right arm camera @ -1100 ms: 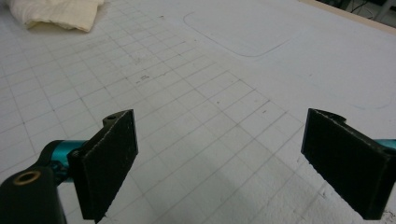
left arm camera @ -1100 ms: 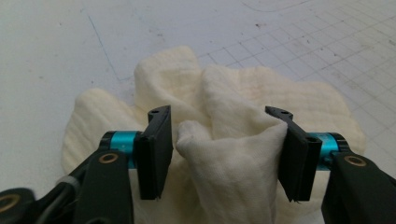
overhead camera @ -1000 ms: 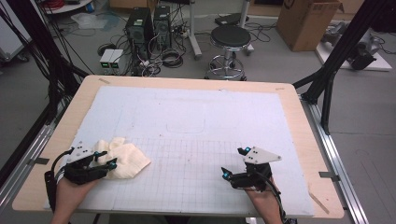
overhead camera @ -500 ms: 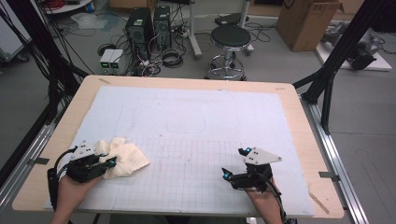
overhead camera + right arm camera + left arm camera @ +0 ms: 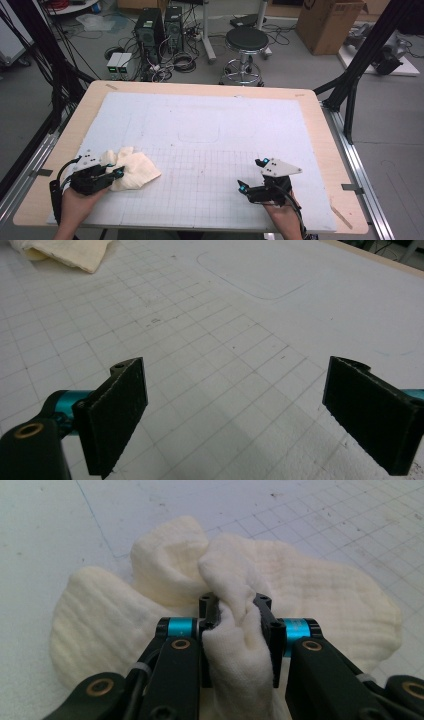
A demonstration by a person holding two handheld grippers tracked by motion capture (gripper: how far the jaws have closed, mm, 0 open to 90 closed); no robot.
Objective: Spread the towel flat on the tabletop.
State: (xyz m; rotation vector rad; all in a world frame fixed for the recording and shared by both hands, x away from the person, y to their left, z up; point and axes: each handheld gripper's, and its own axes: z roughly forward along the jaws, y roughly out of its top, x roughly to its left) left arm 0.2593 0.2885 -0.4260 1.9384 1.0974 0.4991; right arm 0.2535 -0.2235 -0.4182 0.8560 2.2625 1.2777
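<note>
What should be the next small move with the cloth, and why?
Probably lift the left gripper slightly. Its jaws have just been closing and now pinch a fold of the crumpled cloth on the mat; the right gripper waits open, apart.

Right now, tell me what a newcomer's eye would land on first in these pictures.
First, the crumpled cream cloth at the near left of the white gridded mat, a fold of it pinched in the left gripper, whose jaws have just been closing. Next, the right gripper at the near right, jaws wide apart over bare mat.
</note>
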